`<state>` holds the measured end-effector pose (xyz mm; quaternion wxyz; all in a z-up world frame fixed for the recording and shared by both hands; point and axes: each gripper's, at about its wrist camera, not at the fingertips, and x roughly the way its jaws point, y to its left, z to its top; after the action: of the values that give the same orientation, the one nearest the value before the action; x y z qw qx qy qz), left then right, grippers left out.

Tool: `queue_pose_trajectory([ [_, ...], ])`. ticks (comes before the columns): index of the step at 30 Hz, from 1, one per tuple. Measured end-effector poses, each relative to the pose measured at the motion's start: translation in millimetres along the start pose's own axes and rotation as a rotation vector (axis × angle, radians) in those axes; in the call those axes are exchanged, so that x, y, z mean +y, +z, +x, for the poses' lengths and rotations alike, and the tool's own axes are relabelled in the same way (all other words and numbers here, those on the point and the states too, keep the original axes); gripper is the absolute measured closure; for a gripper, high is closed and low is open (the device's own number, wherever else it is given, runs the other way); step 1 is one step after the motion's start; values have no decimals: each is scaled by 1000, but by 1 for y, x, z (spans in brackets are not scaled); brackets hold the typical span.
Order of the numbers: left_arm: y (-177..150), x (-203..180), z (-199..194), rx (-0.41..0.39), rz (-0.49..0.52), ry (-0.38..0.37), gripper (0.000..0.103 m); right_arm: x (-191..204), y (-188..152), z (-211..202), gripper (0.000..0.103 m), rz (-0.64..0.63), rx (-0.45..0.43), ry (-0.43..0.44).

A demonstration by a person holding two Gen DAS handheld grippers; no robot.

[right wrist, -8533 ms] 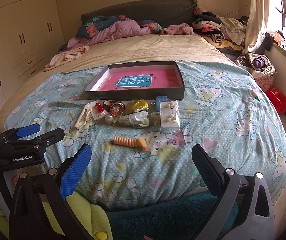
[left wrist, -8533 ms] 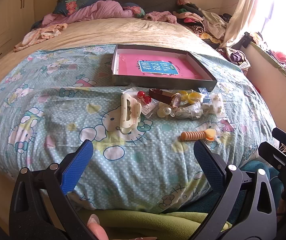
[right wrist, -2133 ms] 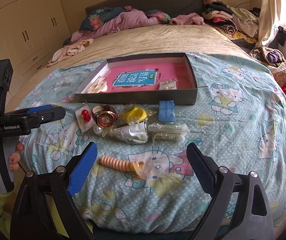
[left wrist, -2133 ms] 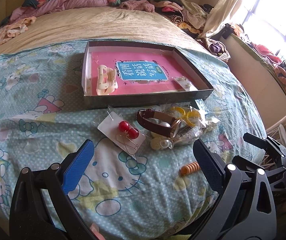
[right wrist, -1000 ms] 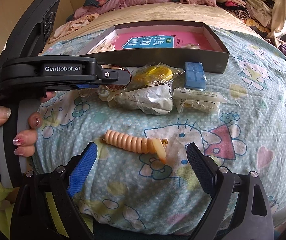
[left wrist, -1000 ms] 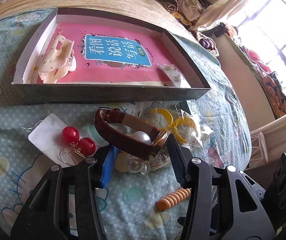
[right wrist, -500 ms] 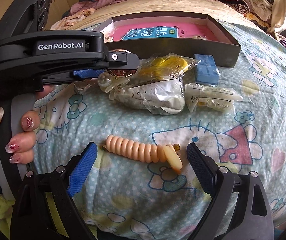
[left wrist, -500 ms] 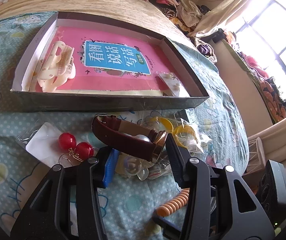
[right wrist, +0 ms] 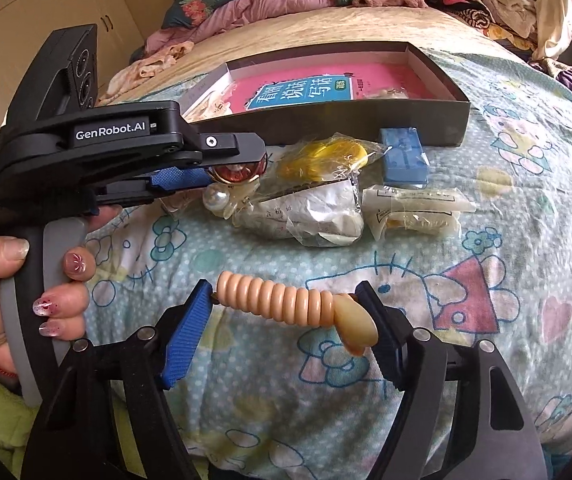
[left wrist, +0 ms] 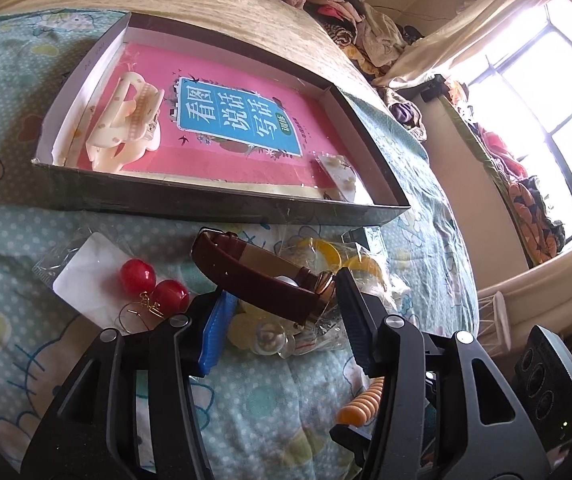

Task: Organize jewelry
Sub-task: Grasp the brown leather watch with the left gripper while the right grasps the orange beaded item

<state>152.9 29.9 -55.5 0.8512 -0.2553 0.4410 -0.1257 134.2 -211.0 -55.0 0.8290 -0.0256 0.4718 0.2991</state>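
We held the left gripper (left wrist: 281, 312) around the brown-strapped wristwatch (left wrist: 261, 276), its jaws opening slightly; the watch sat between the two pads and looked raised above the loose pearl pieces (left wrist: 269, 334) on the quilt (left wrist: 13, 216), so we took it as gripped. From the right wrist view, the watch's round rose-gold face (right wrist: 239, 171) showed just past the left gripper's tip, with a hand (right wrist: 25, 284) wrapped on the grey handle.

Our right gripper (right wrist: 286, 312) was closing on the peach coiled hair tie (right wrist: 281, 298), which lay lengthwise between the pads; the blue left pad touched one end and the black pad met the pale bulb end.

The dark-walled box (left wrist: 213, 200) lay beyond the pile, a pink booklet (left wrist: 237, 116) lining its floor. Inside it we saw a cream claw clip (left wrist: 125, 124) at the left end and a small earring card (left wrist: 340, 174) at the right. On the quilt near the box lay red ball earrings (left wrist: 153, 284) on a card, yellow pieces in a clear bag (right wrist: 322, 160), a blue case (right wrist: 404, 156) and more wrapped packets (right wrist: 410, 212).
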Motion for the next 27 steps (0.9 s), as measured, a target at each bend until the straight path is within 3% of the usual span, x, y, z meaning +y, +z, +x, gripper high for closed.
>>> queue_pose_trajectory([
  [7, 2, -9, -5, -33, 64, 30, 79, 0, -3, -8, 31, 8, -12, 12],
  [8, 2, -10, -7, -35, 59, 9, 96, 0, -5, -10, 31, 8, -15, 11],
  [9, 3, -12, -9, -44, 65, 23, 99, 0, -5, -12, 31, 9, -18, 10],
  [18, 8, -15, -27, -81, 84, 2, 99, -3, -3, -28, 31, 2, -65, -4],
  [27, 23, -30, -61, -165, 128, -15, 99, -4, 8, -55, 31, -11, -148, -12],
])
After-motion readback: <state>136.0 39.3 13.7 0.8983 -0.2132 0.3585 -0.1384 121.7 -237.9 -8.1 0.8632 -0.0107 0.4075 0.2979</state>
